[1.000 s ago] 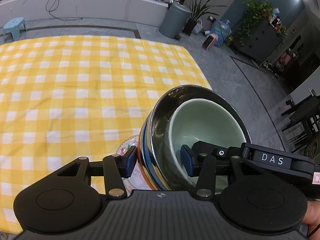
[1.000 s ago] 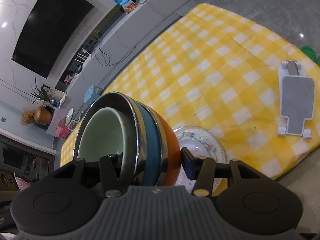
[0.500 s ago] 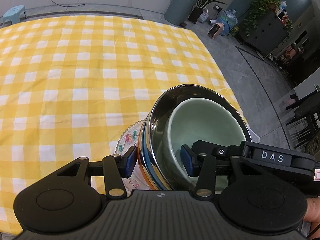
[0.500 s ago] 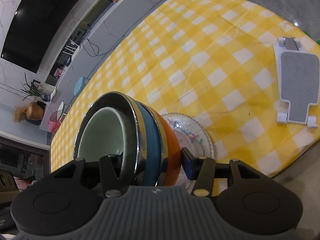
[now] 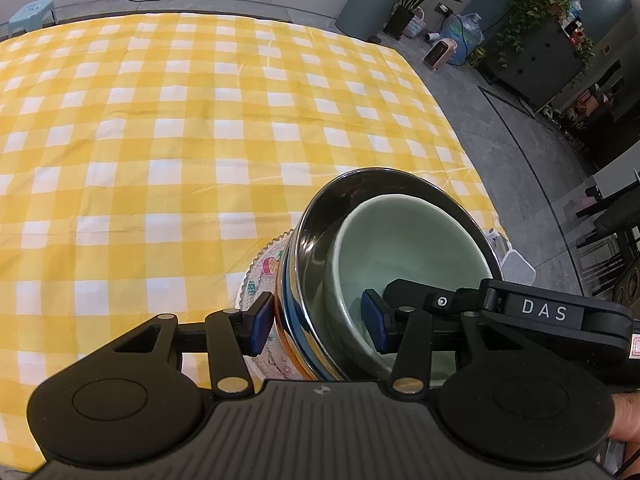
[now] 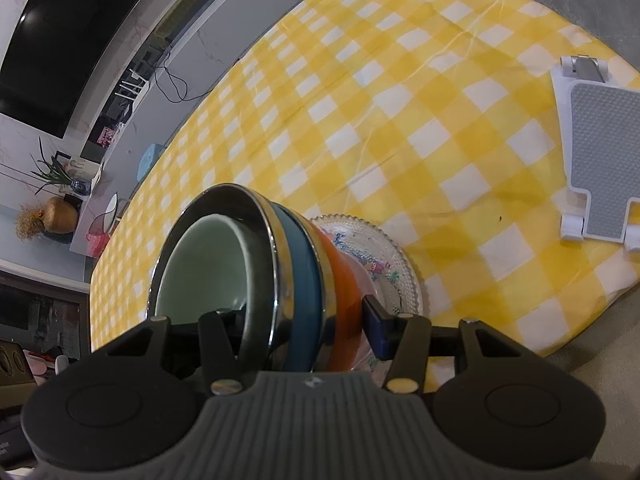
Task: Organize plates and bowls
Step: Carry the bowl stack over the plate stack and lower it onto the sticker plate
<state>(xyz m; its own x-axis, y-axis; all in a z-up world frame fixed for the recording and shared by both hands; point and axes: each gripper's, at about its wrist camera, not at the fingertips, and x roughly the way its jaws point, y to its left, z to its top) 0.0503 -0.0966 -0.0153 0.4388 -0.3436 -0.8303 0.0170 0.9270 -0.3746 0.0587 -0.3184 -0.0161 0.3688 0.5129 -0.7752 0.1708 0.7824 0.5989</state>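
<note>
Nested stack of bowls (image 5: pixel 320 320) tipped on its side above the near edge of the yellow checked tablecloth (image 5: pixel 160 140), mouths facing sideways, stack axis close to level: pale green bowl (image 5: pixel 400 248) innermost, then steel bowl (image 6: pixel 264 260), blue bowl (image 6: pixel 300 280), orange bowl (image 6: pixel 340 280), and a patterned glass plate (image 6: pixel 392 272) at the base. Left gripper (image 5: pixel 316 322) clamped across the stacked rims, one pad outside, one inside the green bowl. Right gripper (image 6: pixel 304 320) clamped likewise from the opposite side; white stand (image 6: pixel 600 140) well apart on the cloth.

Grey floor (image 5: pixel 500 128); potted plants (image 5: pixel 536 4); grey bin (image 5: pixel 370 4); wall TV (image 6: pixel 68 36).
</note>
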